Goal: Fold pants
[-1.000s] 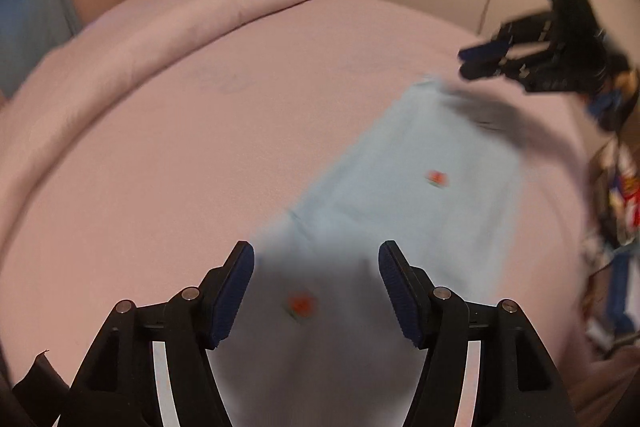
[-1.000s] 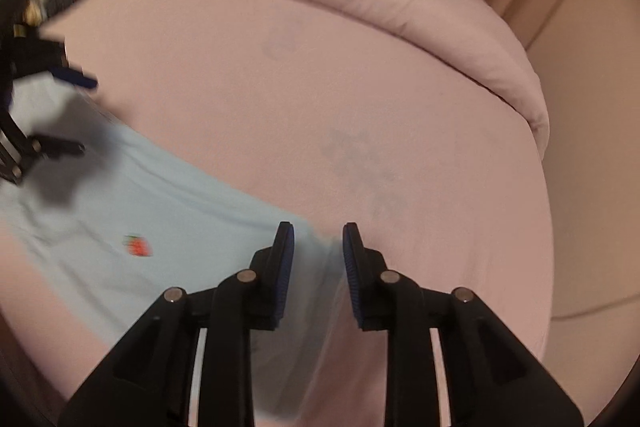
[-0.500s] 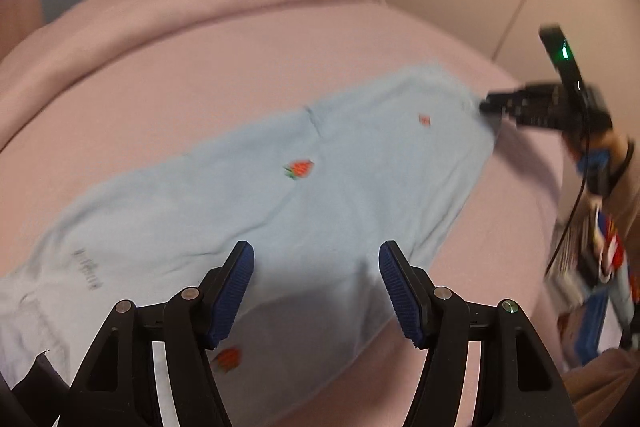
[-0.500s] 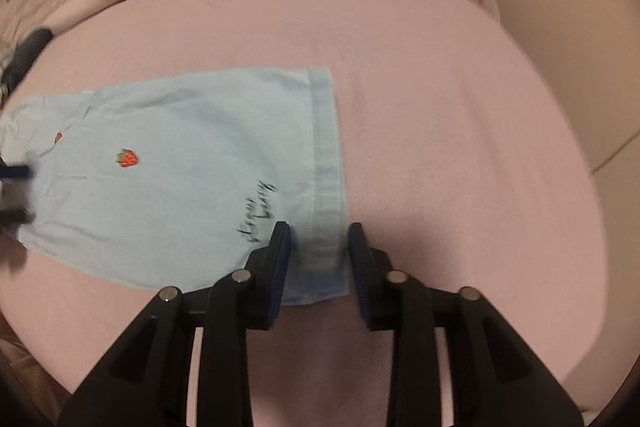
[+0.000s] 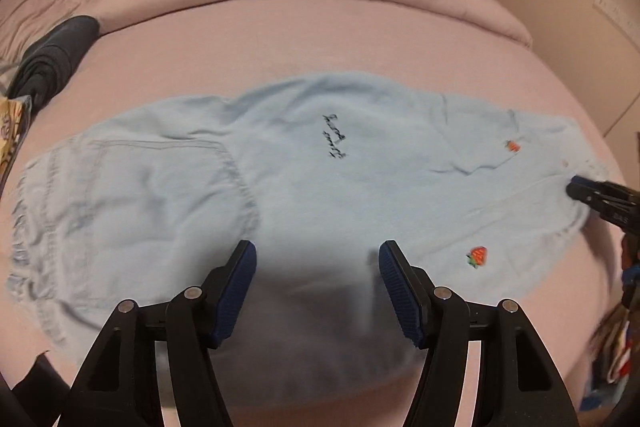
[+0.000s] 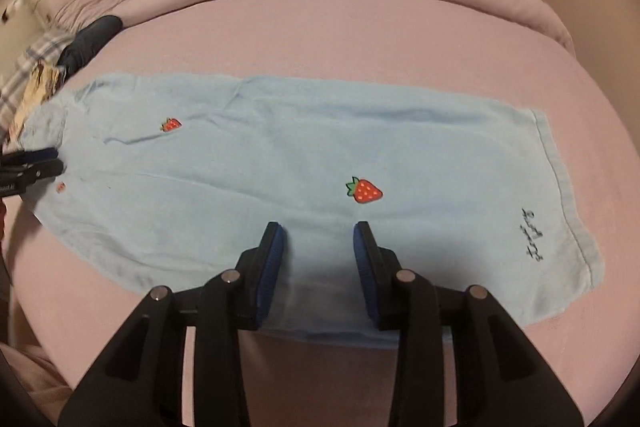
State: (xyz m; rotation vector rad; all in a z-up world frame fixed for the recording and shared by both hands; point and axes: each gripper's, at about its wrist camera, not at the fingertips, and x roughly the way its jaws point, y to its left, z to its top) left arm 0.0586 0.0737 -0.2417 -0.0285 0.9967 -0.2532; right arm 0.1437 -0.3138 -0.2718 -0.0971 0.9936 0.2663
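Both my grippers swung over pants (image 5: pixel 320 163) since earlier | left gripper (image 5: pixel 316 259) agape, empty | right gripper (image 6: pixel 320 239) just widened, holds nothing | bed (image 6: pixel 360 35)

Light: dim, warm, pinkish indoor cast.
Shadows: soft dark patch between each gripper's fingers.
Blur: left view smeared.
Edges: fisheye-bent, black corners.

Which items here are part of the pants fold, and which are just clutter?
In play:
- light blue pants, flat on the pink bed
- left gripper, open above the pants
- right gripper, open above the pants, jaws just opening

Lying about:
- dark bundle at the bed's far left
- plaid cloth
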